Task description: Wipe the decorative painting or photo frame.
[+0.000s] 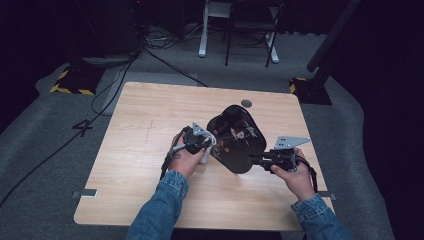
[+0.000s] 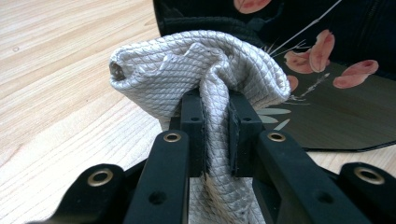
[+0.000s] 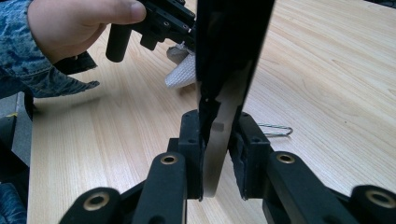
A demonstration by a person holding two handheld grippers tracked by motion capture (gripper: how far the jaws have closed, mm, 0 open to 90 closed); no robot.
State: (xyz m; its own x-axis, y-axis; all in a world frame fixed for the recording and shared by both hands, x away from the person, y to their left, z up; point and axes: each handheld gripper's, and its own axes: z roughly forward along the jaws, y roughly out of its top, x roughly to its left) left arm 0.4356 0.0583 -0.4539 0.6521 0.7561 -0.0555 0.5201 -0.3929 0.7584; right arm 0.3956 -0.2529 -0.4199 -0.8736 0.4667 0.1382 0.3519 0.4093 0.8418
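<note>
Left gripper (image 2: 216, 119): jaws pinched on a crumpled grey cloth (image 2: 196, 70) with quilted diamond weave | Right gripper (image 3: 219, 140): jaws clamped on the thin rim of a glossy black tray (image 1: 237, 137) painted with pink petals, lifted at mid-table | Surface: pale wood-grain table (image 1: 145, 120)

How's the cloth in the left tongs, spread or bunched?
Bunched: the grey quilted cloth is pinched into folds between the shut left tongs, beside the black floral tray.
</note>
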